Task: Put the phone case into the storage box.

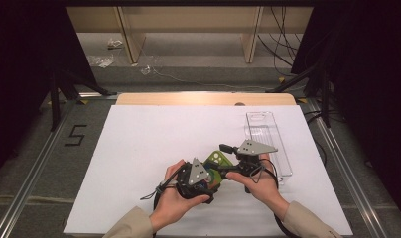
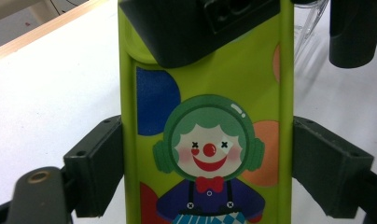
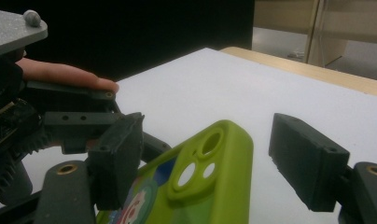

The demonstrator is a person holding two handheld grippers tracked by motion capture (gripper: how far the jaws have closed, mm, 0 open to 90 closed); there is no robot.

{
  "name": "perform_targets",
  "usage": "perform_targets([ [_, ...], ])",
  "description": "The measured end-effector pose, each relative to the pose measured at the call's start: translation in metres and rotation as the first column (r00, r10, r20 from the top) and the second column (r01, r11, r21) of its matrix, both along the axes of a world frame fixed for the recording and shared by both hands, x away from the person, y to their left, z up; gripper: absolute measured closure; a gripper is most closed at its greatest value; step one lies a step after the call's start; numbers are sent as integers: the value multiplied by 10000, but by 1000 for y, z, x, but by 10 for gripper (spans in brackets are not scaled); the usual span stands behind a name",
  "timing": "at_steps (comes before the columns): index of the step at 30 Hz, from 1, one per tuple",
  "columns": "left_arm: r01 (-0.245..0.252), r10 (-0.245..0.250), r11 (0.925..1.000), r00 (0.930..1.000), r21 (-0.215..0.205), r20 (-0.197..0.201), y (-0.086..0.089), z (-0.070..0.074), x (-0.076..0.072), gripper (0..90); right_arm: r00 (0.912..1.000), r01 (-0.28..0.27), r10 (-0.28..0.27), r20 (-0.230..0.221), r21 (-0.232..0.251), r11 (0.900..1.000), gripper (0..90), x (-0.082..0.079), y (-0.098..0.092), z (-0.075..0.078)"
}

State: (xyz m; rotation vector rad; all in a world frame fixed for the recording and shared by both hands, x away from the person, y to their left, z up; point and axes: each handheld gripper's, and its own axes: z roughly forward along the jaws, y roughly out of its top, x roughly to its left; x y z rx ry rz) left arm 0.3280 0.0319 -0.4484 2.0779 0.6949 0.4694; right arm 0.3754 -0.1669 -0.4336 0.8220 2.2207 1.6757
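Note:
A lime-green phone case (image 2: 210, 93) printed with a clown is held just above the white sheet. My left gripper (image 2: 205, 168) is shut on it, its two black pads pressing the case's long edges. The case's camera end (image 3: 210, 154) lies between the jaws of my right gripper (image 3: 212, 161). The left pad (image 3: 116, 158) is close against the case, while the right pad (image 3: 308, 158) stands clear of it, so this gripper is open. In the high view both grippers meet near the table's front middle, left gripper (image 1: 208, 177) and right gripper (image 1: 236, 161), with the case (image 1: 219, 158) between them.
A clear plastic tray (image 1: 269, 139) lies on the white sheet (image 1: 154, 144) just right of and behind my hands. A wooden table edge (image 1: 203, 98) runs along the back. Dark stands and cables flank the table.

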Motion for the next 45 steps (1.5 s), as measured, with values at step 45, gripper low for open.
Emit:
perform_targets([
  [45,108,-109,9999,9999,106,117,-7,0,2,160,9941,228,-205,-1067,199,9995,500,9,-3,-3],
])
